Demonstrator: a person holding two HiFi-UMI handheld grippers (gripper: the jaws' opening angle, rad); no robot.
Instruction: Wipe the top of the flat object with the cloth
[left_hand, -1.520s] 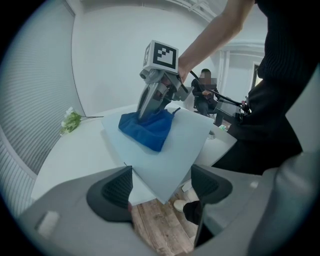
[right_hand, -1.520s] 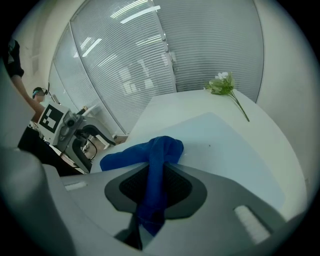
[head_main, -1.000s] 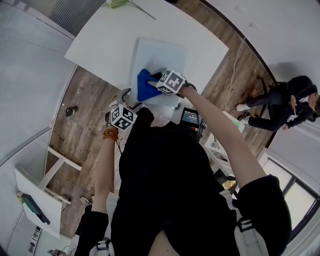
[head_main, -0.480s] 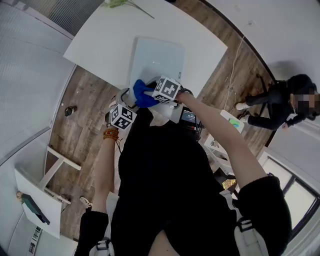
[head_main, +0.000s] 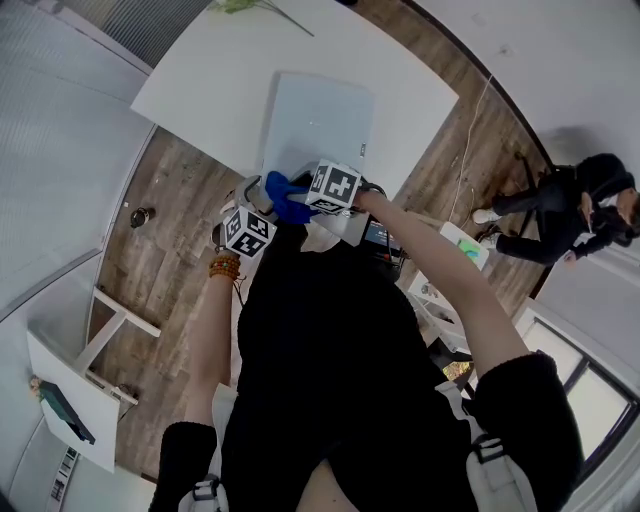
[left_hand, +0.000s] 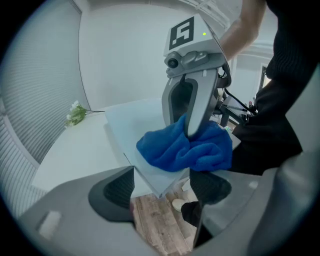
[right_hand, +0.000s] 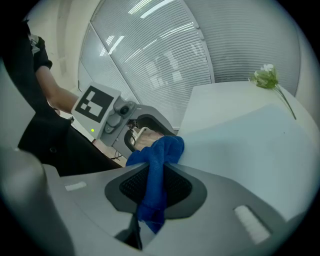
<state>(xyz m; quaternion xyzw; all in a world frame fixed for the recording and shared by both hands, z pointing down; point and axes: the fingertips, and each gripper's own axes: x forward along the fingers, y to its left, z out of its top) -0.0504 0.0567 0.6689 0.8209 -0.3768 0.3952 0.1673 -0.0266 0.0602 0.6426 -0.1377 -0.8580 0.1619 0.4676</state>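
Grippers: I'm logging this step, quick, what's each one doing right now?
Left gripper: open, empty.
Right gripper: closed on the blue cloth.

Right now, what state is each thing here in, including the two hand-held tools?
blue cloth, bunched, resting on the flat object's near corner, pinched by the right gripper.
flat object, lying flat on the table.
right gripper, fingers shut on the cloth.
left gripper, fingers open, holding nothing.
flower sprig, lying on the table.
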